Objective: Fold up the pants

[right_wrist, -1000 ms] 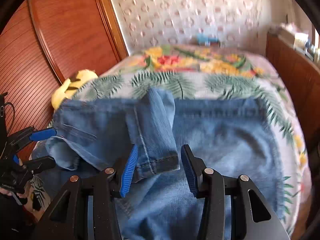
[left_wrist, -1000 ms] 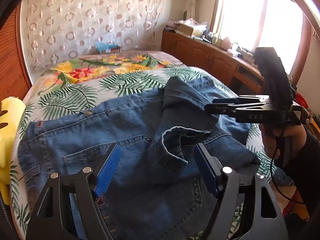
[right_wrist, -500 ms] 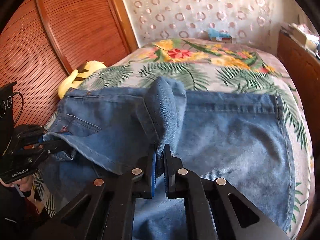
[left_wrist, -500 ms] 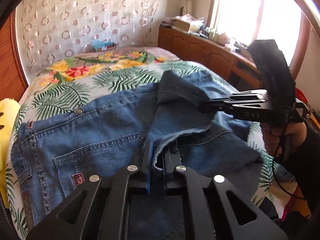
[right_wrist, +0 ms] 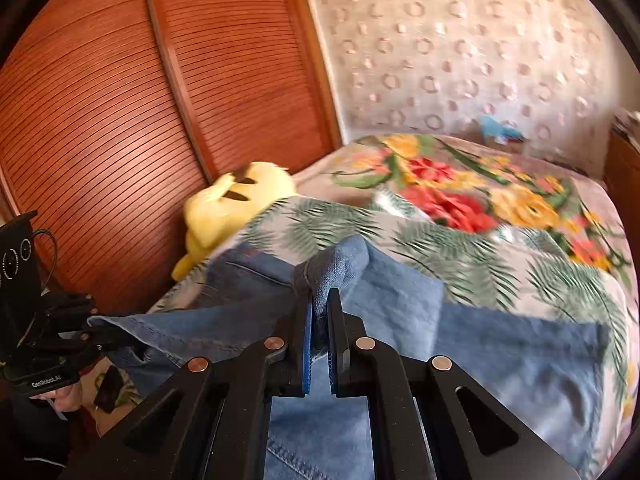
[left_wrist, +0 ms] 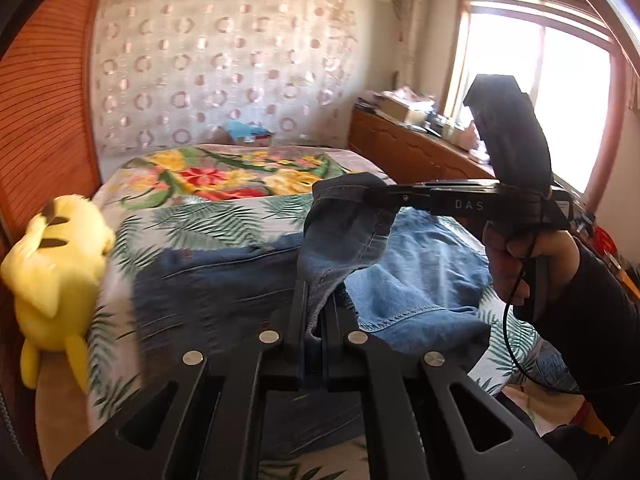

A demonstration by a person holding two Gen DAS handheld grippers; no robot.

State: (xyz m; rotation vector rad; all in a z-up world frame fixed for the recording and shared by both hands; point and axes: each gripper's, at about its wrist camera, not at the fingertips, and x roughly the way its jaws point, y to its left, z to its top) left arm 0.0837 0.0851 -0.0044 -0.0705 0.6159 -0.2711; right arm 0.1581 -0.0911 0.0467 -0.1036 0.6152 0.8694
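Note:
Blue jeans [left_wrist: 224, 292] lie spread on the floral bedspread [left_wrist: 224, 180]. My left gripper [left_wrist: 318, 304] is shut on a hem fold of one leg, held up off the bed. In the same view my right gripper [left_wrist: 372, 196], in a person's hand [left_wrist: 516, 260], is shut on the other corner of that leg end. The right wrist view shows the right gripper [right_wrist: 320, 312] pinching a bunched denim fold [right_wrist: 340, 264]. At its left edge the left gripper [right_wrist: 100, 332] grips the stretched denim edge. The jeans [right_wrist: 500, 360] hang between both grippers, slightly blurred.
A yellow plush toy [left_wrist: 52, 276] [right_wrist: 236, 204] lies at the bed's left side against a slatted wooden door [right_wrist: 120, 120]. A wooden cabinet [left_wrist: 420, 152] with clutter runs under the window on the right. A blue item [left_wrist: 244, 130] sits at the bed's far end.
Both grippers stood open around the leg hem, then shut on it. Since then both have risen and carried the leg end up off the bed.

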